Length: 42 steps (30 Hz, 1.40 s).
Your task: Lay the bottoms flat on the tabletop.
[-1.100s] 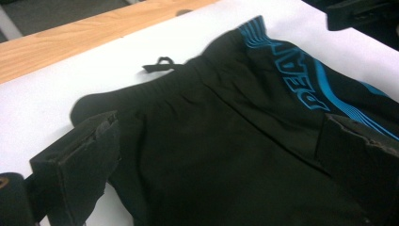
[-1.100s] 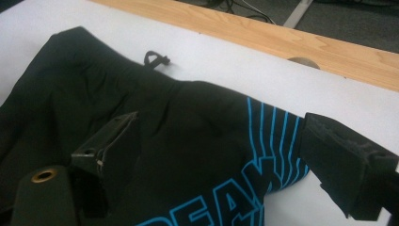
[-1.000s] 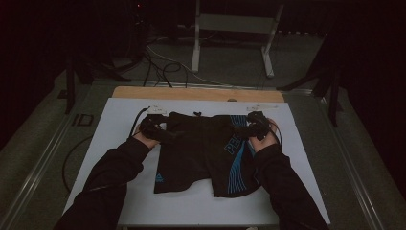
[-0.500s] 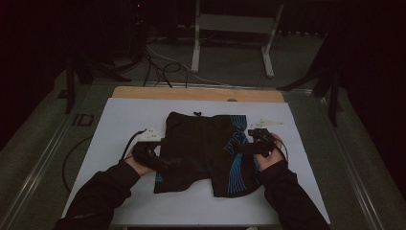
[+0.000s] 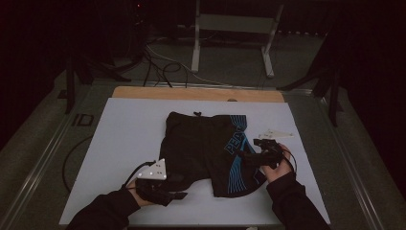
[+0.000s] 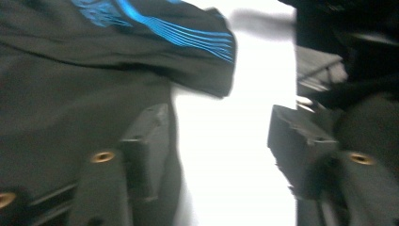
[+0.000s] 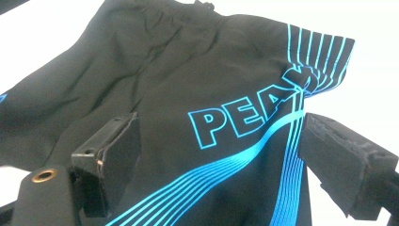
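The black shorts (image 5: 206, 151) lie flat on my white table (image 5: 119, 139) in a dark room. My left claw (image 5: 179, 195), just closing, is open at their hem. My right claw (image 5: 242, 155) gapes over them.

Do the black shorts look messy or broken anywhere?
Not broken. The black shorts lie mostly flat on the white table, but the leg hem near the left gripper is bunched and uneven. The other leg, by the right gripper, lies smoother.

The shorts (image 6: 94, 70) are blurred and cut off in the left gripper view.
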Motion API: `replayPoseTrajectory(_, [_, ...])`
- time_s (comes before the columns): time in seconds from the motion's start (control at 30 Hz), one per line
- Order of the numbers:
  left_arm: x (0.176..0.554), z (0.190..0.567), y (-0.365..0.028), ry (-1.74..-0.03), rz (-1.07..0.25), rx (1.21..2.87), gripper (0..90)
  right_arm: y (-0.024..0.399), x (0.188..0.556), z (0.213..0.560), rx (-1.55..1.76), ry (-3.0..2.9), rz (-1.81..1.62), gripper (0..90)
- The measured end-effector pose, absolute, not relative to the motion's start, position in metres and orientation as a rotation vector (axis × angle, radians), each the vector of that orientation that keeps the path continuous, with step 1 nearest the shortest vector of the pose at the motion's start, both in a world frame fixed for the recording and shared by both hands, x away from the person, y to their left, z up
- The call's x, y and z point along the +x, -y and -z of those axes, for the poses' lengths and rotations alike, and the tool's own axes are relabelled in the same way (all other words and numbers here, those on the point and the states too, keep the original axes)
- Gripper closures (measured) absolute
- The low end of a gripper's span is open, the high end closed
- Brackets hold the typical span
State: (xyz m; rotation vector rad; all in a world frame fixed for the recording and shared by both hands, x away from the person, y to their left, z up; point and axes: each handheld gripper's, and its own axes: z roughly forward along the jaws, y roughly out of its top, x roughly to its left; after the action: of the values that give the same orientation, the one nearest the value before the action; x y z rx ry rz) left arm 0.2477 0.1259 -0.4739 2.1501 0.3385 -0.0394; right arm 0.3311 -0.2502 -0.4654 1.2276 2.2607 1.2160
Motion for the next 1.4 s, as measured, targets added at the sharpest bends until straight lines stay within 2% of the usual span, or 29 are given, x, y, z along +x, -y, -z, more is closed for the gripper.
replayPoseTrajectory(0.1, [0.244, 0.48, -0.113, -0.291, 0.072, 2.197, 47.8, 0.251, 0.327, 0.466, 1.233, -2.266, -1.224, 14.1])
replayPoseTrajectory(0.27, [0.25, 0.493, -0.099, -0.285, 0.082, 2.25, 47.7, 0.249, 0.324, 0.469, 1.224, -2.281, -1.228, 14.1])
replayPoseTrajectory(0.47, [0.267, 0.506, -0.089, -0.301, -0.021, 2.343, 46.6, 0.248, 0.324, 0.471, 1.224, -2.297, -1.234, 14.1])
replayPoseTrajectory(0.7, [0.277, 0.513, -0.102, -0.318, -0.109, 2.407, 47.5, 0.251, 0.325, 0.472, 1.233, -2.293, -1.228, 14.1])
replayPoseTrajectory(0.77, [0.278, 0.513, -0.104, -0.328, -0.136, 2.406, 50.9, 0.251, 0.325, 0.472, 1.234, -2.29, -1.228, 14.2])
replayPoseTrajectory(0.83, [0.279, 0.514, -0.106, -0.328, -0.16, 2.402, 58.0, 0.251, 0.325, 0.472, 1.232, -2.295, -1.228, 14.2])
replayPoseTrajectory(0.97, [0.278, 0.514, -0.105, -0.307, -0.265, 2.42, 75.1, 0.25, 0.325, 0.471, 1.222, -2.291, -1.226, 14.2])
replayPoseTrajectory(1.07, [0.279, 0.513, -0.105, -0.327, -0.278, 2.424, 87.6, 0.25, 0.325, 0.471, 1.231, -2.294, -1.23, 14.2])
replayPoseTrajectory(1.27, [0.277, 0.502, -0.11, -0.328, -0.229, 2.389, 89.9, 0.252, 0.325, 0.47, 1.238, -2.283, -1.242, 14.3])
replayPoseTrajectory(1.4, [0.271, 0.484, -0.116, -0.334, -0.172, 2.293, 90.0, 0.254, 0.324, 0.469, 1.237, -2.282, -1.245, 14.3])
